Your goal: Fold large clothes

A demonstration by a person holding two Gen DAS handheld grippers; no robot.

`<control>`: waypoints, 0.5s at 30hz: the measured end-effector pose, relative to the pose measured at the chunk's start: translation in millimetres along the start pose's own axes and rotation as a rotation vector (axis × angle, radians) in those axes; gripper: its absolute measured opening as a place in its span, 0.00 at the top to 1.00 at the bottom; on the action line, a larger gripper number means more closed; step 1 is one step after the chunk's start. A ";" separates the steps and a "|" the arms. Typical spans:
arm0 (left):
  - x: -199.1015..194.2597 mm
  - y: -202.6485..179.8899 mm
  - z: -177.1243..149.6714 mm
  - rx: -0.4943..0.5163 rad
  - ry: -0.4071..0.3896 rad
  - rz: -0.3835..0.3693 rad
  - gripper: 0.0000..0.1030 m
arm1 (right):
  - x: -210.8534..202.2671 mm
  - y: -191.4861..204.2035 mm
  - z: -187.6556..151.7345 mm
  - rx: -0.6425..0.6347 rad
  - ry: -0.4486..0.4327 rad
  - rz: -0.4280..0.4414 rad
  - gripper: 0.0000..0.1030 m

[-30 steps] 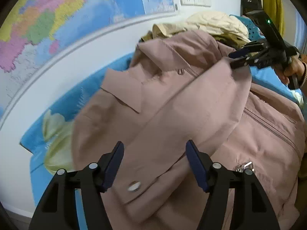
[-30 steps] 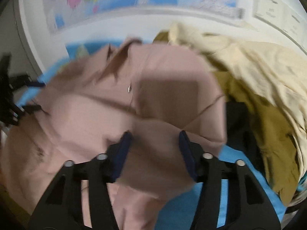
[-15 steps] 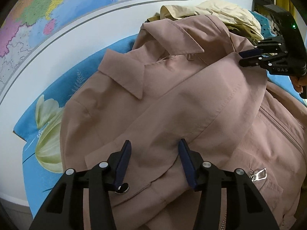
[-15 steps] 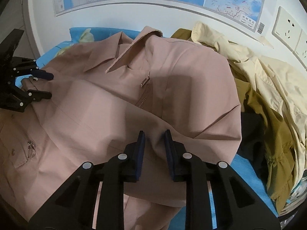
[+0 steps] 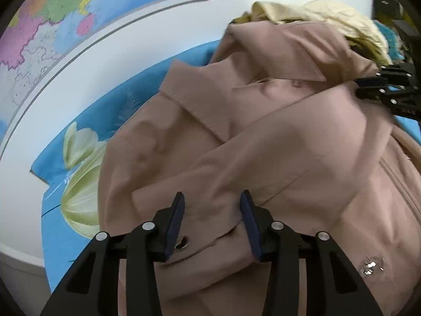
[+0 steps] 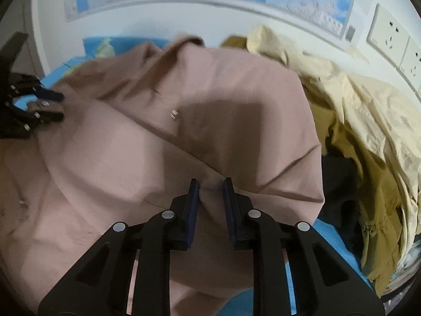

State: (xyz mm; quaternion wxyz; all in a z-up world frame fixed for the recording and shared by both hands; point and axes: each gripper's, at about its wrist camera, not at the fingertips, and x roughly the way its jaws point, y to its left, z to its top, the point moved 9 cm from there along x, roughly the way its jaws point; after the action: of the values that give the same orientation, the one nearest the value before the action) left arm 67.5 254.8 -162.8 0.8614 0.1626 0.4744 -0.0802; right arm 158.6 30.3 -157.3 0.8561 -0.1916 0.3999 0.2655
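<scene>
A large dusty-pink jacket (image 5: pixel 276 144) lies on a blue sheet (image 5: pixel 126 97), collar toward the wall, one sleeve folded across its front. My left gripper (image 5: pixel 211 197) is open, its jaws apart over the sleeve cuff near a button. My right gripper (image 6: pixel 210 184) has its jaws a narrow gap apart with a fold of the jacket's (image 6: pixel 158 144) shoulder fabric between them. The right gripper also shows at the right edge of the left wrist view (image 5: pixel 379 89). The left gripper shows at the left edge of the right wrist view (image 6: pixel 44 105).
A pile of cream (image 6: pixel 355 84) and olive (image 6: pixel 368 158) clothes lies right of the jacket, with something black (image 6: pixel 336 184) beneath. A wall map (image 5: pixel 65 13) and wall sockets (image 6: pixel 392 39) are behind. The blue sheet's front edge (image 5: pixel 50 237) is at left.
Both grippers have closed in from wider openings a second ago. The sleeve has come to lie across the jacket front. Both views are now slightly blurred from motion.
</scene>
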 end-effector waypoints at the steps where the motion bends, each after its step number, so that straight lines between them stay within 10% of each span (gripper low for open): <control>1: 0.9 2.6 -0.3 -0.011 0.004 -0.007 0.45 | 3.5 -1.0 -1.9 0.004 0.016 -0.002 0.75; 15: -86.5 70.6 -61.0 -0.196 -0.161 0.033 0.39 | -43.2 90.7 40.3 -0.178 -0.079 0.073 0.54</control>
State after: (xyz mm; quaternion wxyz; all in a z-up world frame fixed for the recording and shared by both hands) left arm -6.7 341.0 -105.8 0.9097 0.0786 0.4066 -0.0323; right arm 103.6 110.4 -109.3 0.8405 -0.2415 0.3477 0.3383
